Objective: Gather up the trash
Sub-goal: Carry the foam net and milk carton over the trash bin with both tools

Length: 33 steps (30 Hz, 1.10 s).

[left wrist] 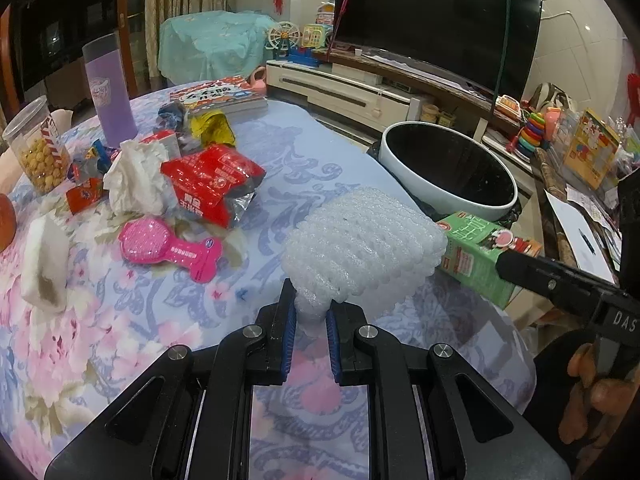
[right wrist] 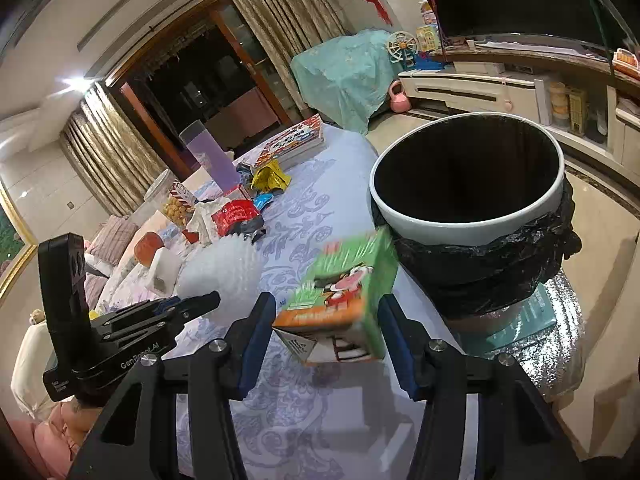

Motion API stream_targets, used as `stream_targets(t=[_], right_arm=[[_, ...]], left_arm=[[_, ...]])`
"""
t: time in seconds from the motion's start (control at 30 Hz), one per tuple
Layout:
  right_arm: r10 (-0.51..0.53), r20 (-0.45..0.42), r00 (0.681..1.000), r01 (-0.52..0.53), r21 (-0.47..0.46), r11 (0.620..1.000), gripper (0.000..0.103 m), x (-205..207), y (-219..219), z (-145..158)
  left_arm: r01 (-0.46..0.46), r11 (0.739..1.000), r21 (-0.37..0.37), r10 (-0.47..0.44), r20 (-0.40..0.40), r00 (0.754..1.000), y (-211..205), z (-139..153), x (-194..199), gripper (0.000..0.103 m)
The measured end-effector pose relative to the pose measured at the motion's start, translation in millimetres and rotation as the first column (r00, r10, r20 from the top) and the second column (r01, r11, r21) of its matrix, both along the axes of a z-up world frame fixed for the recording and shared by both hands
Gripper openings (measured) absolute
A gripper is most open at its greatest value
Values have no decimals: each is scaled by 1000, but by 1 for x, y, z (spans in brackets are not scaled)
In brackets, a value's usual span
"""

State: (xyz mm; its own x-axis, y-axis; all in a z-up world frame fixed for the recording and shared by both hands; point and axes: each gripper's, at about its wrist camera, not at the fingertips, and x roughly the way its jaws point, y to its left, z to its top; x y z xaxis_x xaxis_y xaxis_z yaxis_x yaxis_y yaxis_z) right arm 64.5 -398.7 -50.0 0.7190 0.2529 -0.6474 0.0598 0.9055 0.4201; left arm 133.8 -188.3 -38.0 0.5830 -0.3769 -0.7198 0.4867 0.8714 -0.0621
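My left gripper is shut on the twisted end of a white foam net, which stands up over the flowered tablecloth. Its fingers also show in the right wrist view, beside the net. A green drink carton, tilted and blurred, sits between the blue pads of my right gripper, which is shut on it. In the left wrist view the carton hangs by the table's right edge under one black finger. The white bin with a black liner stands just beyond, with its mouth dark.
On the table's far left lie a red snack bag, a crumpled tissue, a gold wrapper and a pink hairbrush. A purple cup, a snack jar and a book stand behind. A hand grips the right tool.
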Motion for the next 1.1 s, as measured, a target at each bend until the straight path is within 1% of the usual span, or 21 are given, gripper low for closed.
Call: stream_targets(t=[0.17, 0.27, 0.3, 0.33, 0.4, 0.63, 0.73, 0.83, 0.9, 1.1], right_arm=[[10, -15, 1000, -10, -1, 1000, 54, 4, 2, -8], [11, -42, 999, -11, 6, 1000, 54, 7, 3, -15], [10, -52, 999, -10, -9, 1000, 57, 8, 5, -18], [8, -62, 998, -10, -23, 1000, 57, 10, 7, -19], [15, -76, 997, -16, -11, 1000, 58, 13, 9, -23], [-22, -112, 993, 13, -78, 997, 59, 27, 13, -27], [-34, -114, 993, 22, -103, 994, 56, 29, 15, -27], [-27, -104, 994, 17, -97, 995, 53, 28, 15, -25], [-29, -95, 995, 21, -88, 996, 49, 26, 14, -21], [-28, -51, 998, 24, -76, 997, 49, 20, 4, -3]], left_arm=[[-14, 1000, 4, 14, -6, 1000, 6, -2, 2, 13], [-26, 1000, 3, 26, -19, 999, 11, -6, 4, 13], [-29, 1000, 3, 29, -24, 999, 12, -8, 5, 13], [-30, 1000, 3, 30, -26, 999, 13, -9, 6, 13], [-33, 999, 0, 33, -32, 999, 16, -11, 6, 13], [-46, 999, -13, 45, -45, 998, 26, -12, 10, 13], [-46, 999, -17, 45, -47, 998, 28, -12, 12, 13], [-38, 999, -21, 37, -45, 998, 25, -9, 12, 13], [-25, 999, -21, 24, -40, 999, 20, -6, 13, 13], [6, 1000, -22, -7, -33, 999, 0, 1, 17, 13]])
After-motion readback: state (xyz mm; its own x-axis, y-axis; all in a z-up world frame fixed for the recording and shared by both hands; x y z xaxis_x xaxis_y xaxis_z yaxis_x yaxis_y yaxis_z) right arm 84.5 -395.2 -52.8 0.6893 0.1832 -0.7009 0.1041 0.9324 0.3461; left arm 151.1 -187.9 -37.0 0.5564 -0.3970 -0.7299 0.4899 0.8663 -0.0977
